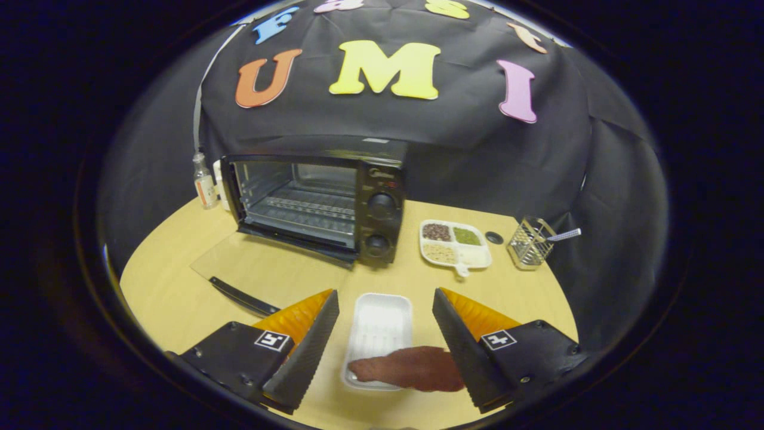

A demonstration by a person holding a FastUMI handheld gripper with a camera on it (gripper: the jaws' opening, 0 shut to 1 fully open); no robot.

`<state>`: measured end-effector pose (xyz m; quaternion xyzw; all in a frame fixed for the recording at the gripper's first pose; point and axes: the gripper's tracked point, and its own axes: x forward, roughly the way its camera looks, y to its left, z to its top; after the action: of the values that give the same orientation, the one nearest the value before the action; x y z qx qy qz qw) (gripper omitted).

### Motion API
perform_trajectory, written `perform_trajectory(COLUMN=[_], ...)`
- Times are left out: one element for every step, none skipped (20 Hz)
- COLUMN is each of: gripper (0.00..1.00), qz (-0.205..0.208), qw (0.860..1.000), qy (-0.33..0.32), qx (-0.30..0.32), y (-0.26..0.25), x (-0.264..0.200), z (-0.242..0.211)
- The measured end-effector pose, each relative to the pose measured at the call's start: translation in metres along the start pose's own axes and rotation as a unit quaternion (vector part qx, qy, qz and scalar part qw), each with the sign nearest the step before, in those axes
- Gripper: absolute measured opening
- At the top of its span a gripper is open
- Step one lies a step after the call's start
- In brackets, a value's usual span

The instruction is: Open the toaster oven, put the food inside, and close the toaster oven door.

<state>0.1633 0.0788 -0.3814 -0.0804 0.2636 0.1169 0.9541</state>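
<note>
A black toaster oven (pixel 334 200) stands at the back of the wooden table, its glass door (pixel 262 272) folded down flat toward me and the wire rack inside bare. A brown slab of food (pixel 412 368) lies across the near end of a white foam tray (pixel 382 325), which sits between my fingers. My gripper (pixel 386 304) is open, its fingers wide apart on either side of the tray and touching nothing.
A white divided dish (pixel 477 258) with beans and grains sits right of the oven, with a small black disc (pixel 494 237) and a wire utensil holder (pixel 530 242) further right. A small bottle (pixel 205 185) stands left of the oven.
</note>
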Motion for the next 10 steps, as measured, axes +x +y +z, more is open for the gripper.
perform_trajectory(gripper=[1.0,1.0,1.0,1.0,1.0,0.99,0.98,0.95,0.85,0.79], qz=[0.003,0.009,0.016,0.027,0.048,0.073,0.103,0.127,0.148,0.171], qw=[1.0,1.0,1.0,0.999,0.997,0.994,0.99,0.985,0.978,0.97], qy=[0.01,0.016,0.025,0.038,0.055,0.073,0.085,0.1,0.117,0.133], qx=[-0.001,0.002,0.008,0.015,0.024,0.035,0.049,0.065,0.088,0.111], y=[-0.013,-0.025,-0.034,-0.039,-0.039,-0.035,-0.028,-0.024,-0.02,-0.016], x=[0.0,0.0,0.0,0.0,0.0,0.0,-0.001,-0.002,-0.004,-0.006], z=[-0.006,-0.011,-0.018,-0.028,-0.039,-0.049,-0.056,-0.063,-0.069,-0.074])
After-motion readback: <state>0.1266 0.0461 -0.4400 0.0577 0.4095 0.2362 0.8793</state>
